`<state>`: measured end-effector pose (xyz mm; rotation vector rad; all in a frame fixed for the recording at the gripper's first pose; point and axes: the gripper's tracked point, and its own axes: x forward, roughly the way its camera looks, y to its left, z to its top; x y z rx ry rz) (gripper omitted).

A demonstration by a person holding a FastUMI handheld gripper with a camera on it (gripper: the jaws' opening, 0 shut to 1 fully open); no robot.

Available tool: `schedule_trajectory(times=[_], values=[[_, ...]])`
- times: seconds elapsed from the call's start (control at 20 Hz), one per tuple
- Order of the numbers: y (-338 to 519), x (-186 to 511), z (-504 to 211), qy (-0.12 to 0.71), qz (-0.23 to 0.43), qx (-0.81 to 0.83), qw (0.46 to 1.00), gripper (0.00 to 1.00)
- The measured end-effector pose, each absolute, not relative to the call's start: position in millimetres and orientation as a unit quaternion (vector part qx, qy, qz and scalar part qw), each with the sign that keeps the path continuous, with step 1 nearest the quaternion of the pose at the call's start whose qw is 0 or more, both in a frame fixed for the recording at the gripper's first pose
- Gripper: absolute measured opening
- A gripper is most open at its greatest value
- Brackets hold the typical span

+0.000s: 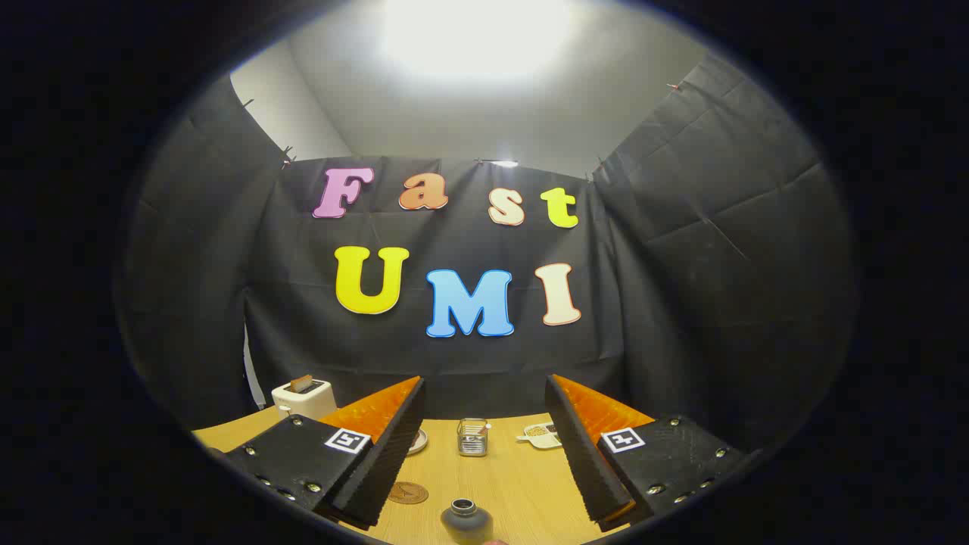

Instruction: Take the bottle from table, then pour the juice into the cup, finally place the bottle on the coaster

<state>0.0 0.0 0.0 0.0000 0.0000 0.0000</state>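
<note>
Fingers: the gripper (484, 454) is held above the light wooden table (515, 484) with its two fingers spread wide apart, nothing between the pads and nothing touched.

Task object: the small dark grey bottle with a narrow neck and open round mouth (466, 519) stands upright on the table, low between the two fingers and nearer than their tips. The body is partly cut off from sight, so its full height and fill level cannot be told.

Receiving items: the clear glass cup with a metal-looking frame (473, 437) stands further off, beyond the fingertips and roughly centred between them. The round brown coaster (408, 493) lies flat on the table beside the left finger, close to the bottle and apart from it.

Other items: a white toaster with a slice of bread in its slot (304, 397) sits at the far left of the table; a small white dish holding what appear to be nuts or grains (541, 434) lies near the right finger.

Handling assessment: the bottle appears rigid with a smooth, possibly slippery surface, and is probably light to moderate in weight. The narrow neck offers poor purchase. Recommended hold is across the widest part of the body, squarely, so it does not twist when tipped. As the mouth appears uncapped, it should be kept upright until over the cup.
</note>
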Motion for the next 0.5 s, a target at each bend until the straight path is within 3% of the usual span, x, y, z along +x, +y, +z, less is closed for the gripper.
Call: schedule_trajectory(times=[0.5], values=[[13, 3, -2, -0.007, 0.018, 0.009, 1.000, 0.95]])
